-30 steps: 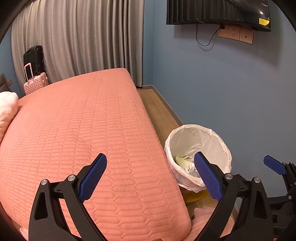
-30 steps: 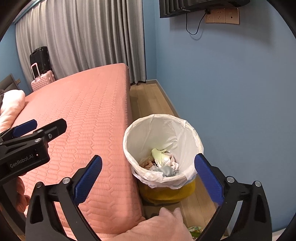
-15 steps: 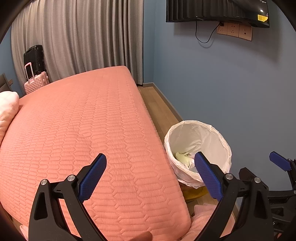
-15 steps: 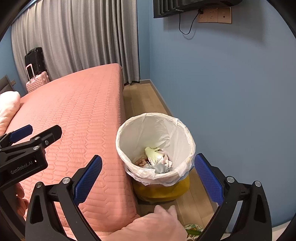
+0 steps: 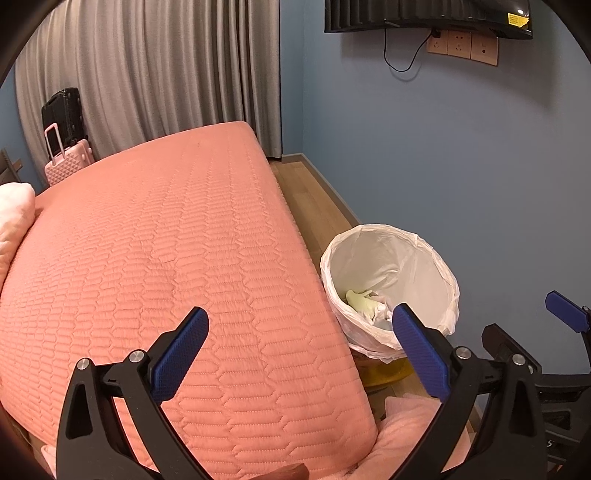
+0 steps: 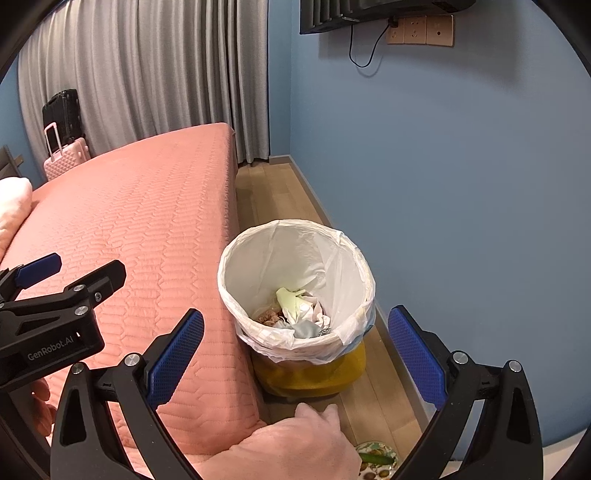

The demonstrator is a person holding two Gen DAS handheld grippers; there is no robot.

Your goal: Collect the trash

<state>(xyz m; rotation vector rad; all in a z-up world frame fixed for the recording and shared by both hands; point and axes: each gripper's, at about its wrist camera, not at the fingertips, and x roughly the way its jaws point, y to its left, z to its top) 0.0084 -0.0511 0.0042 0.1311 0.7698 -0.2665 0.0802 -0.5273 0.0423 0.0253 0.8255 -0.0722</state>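
A yellow bin with a white liner stands on the floor between the bed and the blue wall; it also shows in the left wrist view. Crumpled paper and a pale green scrap lie inside it. My right gripper is open and empty, above and in front of the bin. My left gripper is open and empty over the bed's near corner, left of the bin; its body shows at the left of the right wrist view.
A salmon quilted bed fills the left. A pink cushion or slipper and a patterned plate lie on the wood floor near the bin. Suitcases stand by the grey curtain. A TV hangs on the wall.
Both grippers have drawn back and shifted slightly left; the bin sits lower and further right in the left view. Both stay open and empty.
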